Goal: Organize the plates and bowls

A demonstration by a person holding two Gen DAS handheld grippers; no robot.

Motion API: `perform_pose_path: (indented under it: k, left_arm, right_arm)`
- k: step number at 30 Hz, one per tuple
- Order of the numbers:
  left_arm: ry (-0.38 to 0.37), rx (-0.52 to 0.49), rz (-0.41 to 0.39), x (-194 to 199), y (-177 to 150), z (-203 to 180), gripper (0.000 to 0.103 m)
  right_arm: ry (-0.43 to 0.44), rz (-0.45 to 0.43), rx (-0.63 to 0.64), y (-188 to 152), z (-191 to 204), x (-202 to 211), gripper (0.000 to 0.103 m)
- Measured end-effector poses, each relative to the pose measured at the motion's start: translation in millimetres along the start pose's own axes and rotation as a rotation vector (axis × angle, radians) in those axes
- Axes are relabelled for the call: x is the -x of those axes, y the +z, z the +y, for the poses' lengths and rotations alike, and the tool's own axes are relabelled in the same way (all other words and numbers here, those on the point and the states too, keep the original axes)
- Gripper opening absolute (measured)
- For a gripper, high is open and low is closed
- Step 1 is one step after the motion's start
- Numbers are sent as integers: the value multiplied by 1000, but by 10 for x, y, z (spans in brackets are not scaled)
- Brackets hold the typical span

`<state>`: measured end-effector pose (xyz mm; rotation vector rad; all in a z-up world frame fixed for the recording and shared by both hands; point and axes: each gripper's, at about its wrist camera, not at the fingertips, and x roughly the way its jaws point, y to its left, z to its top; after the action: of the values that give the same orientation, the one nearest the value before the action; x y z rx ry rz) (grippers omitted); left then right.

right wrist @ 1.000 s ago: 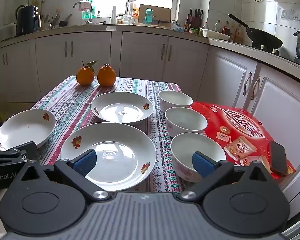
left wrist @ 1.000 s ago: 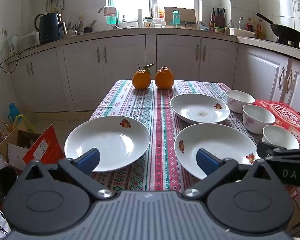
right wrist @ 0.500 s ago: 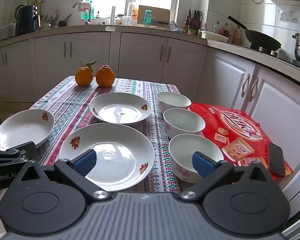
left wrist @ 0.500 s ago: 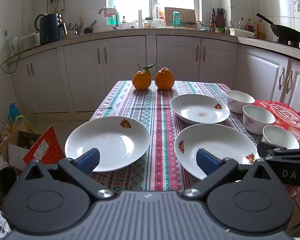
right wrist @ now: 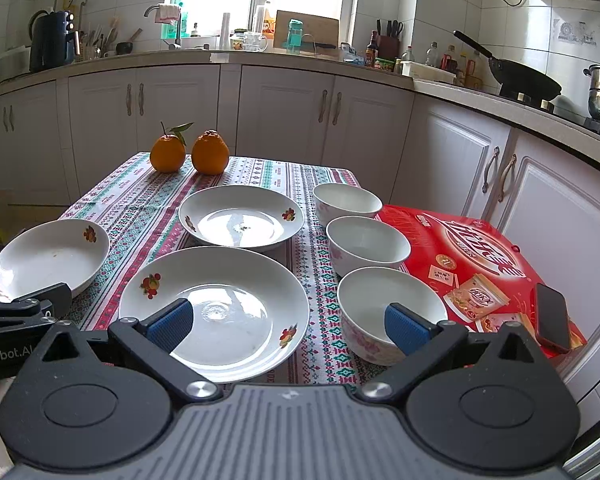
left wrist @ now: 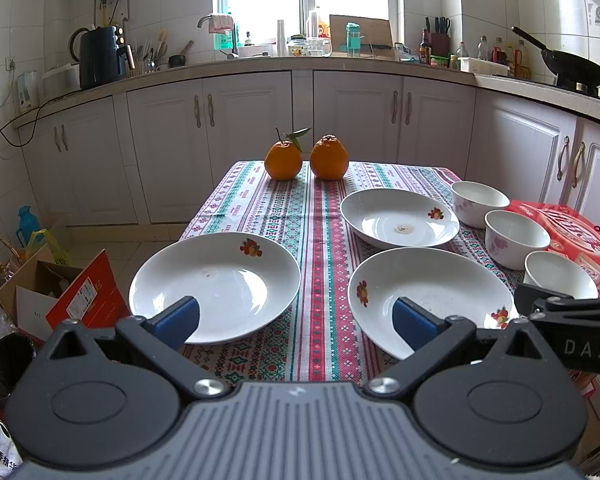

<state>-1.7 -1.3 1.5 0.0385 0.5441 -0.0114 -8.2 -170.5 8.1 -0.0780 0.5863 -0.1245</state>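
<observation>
From the left wrist view, three plates lie on the tabletop (left wrist: 324, 216), each empty: the left plate (left wrist: 216, 284), the near right plate (left wrist: 432, 300) and the far right plate (left wrist: 400, 218). Three empty bowls stand in a row along the right edge: the far bowl (left wrist: 478, 203), the middle bowl (left wrist: 516, 238) and the near bowl (left wrist: 560, 274). Two oranges (left wrist: 306, 158) sit side by side at the far end. The left gripper (left wrist: 296, 322) hovers over the near edge, its fingers spread wide with nothing between them. A cardboard box (left wrist: 76, 296) stands on the floor to the left.

From the right wrist view, the same three plates and three bowls show, all apart from one another. The right gripper (right wrist: 286, 322) has its fingers wide apart and empty, one finger over the near right plate (right wrist: 216, 312), the other in front of the near bowl (right wrist: 380, 312). A red package (right wrist: 472, 256) lies just beside the bowls, with a phone (right wrist: 553, 322) on its near corner.
</observation>
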Motion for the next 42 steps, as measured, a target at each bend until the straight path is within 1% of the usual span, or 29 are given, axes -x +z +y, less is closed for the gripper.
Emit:
perform_pose_path:
  k: [42]
  left_arm:
    - [-4, 4, 3, 1, 1, -1, 102]
  right_arm:
    - [-10, -2, -3, -3, 3, 4, 103]
